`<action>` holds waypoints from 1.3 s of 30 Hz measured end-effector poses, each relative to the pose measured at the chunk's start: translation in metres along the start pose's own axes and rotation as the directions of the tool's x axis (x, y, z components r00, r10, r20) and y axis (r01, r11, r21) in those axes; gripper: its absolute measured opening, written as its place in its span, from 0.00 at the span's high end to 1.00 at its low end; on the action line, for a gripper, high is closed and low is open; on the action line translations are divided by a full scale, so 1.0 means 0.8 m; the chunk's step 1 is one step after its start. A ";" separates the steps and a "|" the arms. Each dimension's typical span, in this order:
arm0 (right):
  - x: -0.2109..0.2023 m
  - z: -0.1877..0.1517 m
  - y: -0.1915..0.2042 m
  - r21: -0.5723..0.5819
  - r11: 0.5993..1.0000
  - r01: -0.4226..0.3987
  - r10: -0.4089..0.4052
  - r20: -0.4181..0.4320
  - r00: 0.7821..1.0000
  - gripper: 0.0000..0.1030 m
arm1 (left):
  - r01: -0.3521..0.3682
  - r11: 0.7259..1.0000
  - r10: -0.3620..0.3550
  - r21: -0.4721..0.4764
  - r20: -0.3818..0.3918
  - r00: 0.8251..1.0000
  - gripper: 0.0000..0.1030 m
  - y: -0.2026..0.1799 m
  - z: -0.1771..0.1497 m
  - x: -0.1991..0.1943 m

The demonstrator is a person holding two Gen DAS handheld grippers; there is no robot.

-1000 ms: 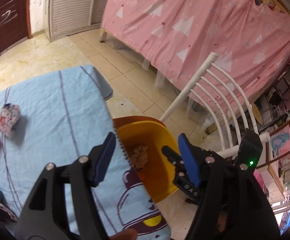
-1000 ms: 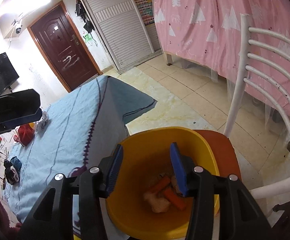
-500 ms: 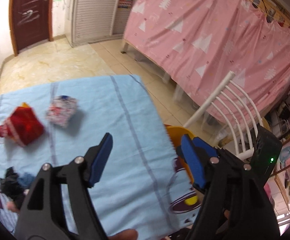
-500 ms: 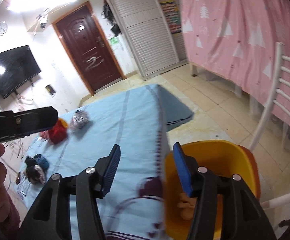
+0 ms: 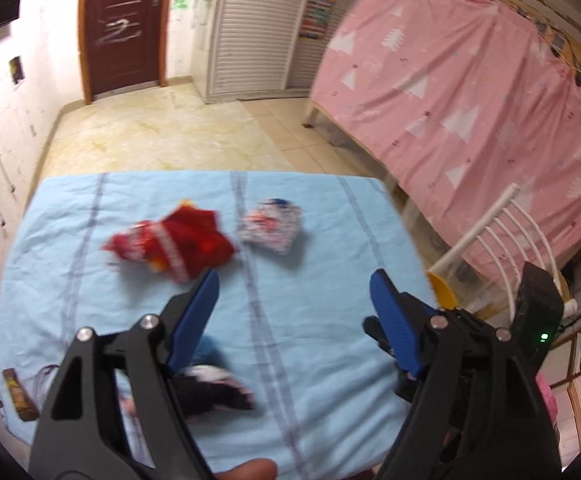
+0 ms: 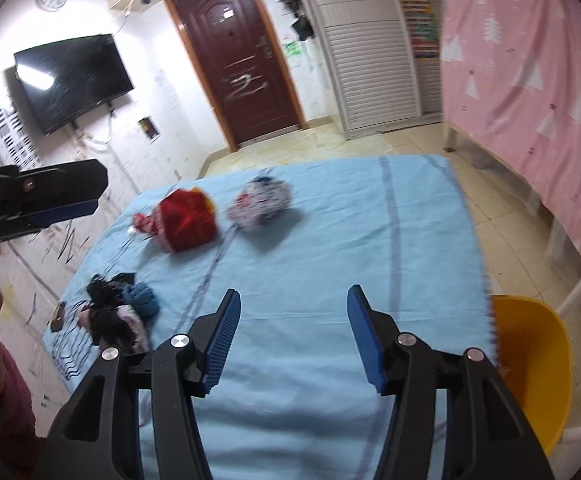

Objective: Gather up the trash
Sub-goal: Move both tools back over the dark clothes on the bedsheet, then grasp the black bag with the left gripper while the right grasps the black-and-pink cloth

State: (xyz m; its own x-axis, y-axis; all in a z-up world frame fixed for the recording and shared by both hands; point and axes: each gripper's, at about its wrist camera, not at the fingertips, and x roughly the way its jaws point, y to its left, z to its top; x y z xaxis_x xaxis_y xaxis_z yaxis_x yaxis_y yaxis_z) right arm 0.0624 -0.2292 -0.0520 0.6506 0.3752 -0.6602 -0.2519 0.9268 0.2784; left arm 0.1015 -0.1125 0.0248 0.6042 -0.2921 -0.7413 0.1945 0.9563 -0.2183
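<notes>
My left gripper [image 5: 292, 304] is released and its jaws are opening, with nothing between them; it hangs tilted down over the blue cloth [image 5: 322, 264] on the desk. My right gripper [image 6: 292, 336] is also released and empty, jaws moderately apart, above the near part of the same cloth. Ahead of both lies the trash: a red wrapper [image 6: 184, 220], its long axis running left to right, and just to its right a white crumpled wrapper [image 6: 260, 204], apart from it. A dark crumpled pile [image 6: 116, 318] sits near the cloth's left edge. The yellow bin [image 6: 538, 364] stands off the desk's right edge.
</notes>
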 end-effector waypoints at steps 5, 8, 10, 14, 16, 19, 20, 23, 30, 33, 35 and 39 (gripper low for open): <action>0.018 0.002 0.029 -0.037 0.998 -0.042 0.041 -0.033 0.999 0.52 | -0.047 0.996 0.044 -0.082 -0.038 0.998 0.27 0.057 -0.007 0.001; 0.029 0.003 0.047 -0.063 0.996 -0.061 0.058 -0.055 0.997 0.52 | -0.069 0.991 0.062 -0.112 -0.060 0.996 0.27 0.081 -0.017 0.005; 0.036 0.002 0.061 -0.080 0.993 -0.081 0.076 -0.069 0.995 0.52 | -0.070 0.989 0.060 -0.127 -0.081 0.995 0.27 0.095 -0.024 0.007; 0.045 0.000 0.081 -0.111 0.989 -0.101 0.091 -0.091 0.992 0.51 | -0.072 0.986 0.056 -0.149 -0.106 0.993 0.27 0.114 -0.033 0.011; 0.048 -0.001 0.088 -0.120 0.987 -0.111 0.099 -0.102 0.990 0.50 | -0.075 0.984 0.056 -0.159 -0.124 0.991 0.27 0.122 -0.037 0.016; 0.052 -0.004 0.098 -0.139 0.983 -0.119 0.103 -0.117 0.988 0.48 | -0.079 0.983 0.055 -0.168 -0.145 0.988 0.27 0.129 -0.044 0.021; 0.053 -0.005 0.101 -0.143 0.983 -0.119 0.102 -0.121 0.987 0.47 | -0.082 0.982 0.056 -0.171 -0.151 0.987 0.27 0.133 -0.046 0.023; 0.058 -0.007 0.107 -0.150 0.981 -0.122 0.102 -0.132 0.986 0.46 | -0.081 0.981 0.050 -0.179 -0.172 0.984 0.27 0.139 -0.051 0.030; 0.064 -0.008 0.118 -0.159 0.975 -0.152 0.129 -0.147 0.981 0.43 | -0.042 0.983 -0.003 -0.181 -0.239 0.971 0.50 0.145 -0.070 0.053; 0.062 -0.010 0.126 -0.167 0.968 -0.188 0.162 -0.157 0.974 0.41 | -0.033 0.983 -0.013 -0.179 -0.248 0.969 0.71 0.148 -0.075 0.059; 0.062 -0.012 0.132 -0.172 0.961 -0.215 0.187 -0.167 0.968 0.39 | -0.033 0.983 -0.010 -0.181 -0.232 0.973 0.73 0.151 -0.075 0.056; 0.067 -0.016 0.148 -0.200 0.947 -0.253 0.214 -0.198 0.957 0.35 | -0.043 0.978 0.005 -0.205 -0.181 0.983 0.73 0.161 -0.065 0.041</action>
State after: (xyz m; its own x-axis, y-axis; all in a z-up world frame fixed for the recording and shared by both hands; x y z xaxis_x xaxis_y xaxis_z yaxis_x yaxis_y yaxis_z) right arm 0.0580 -0.0993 -0.0636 0.4267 0.5601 -0.7100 -0.5463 0.7853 0.2913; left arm 0.1063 0.0019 -0.0605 0.4552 -0.2802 -0.8451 0.0064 0.9502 -0.3117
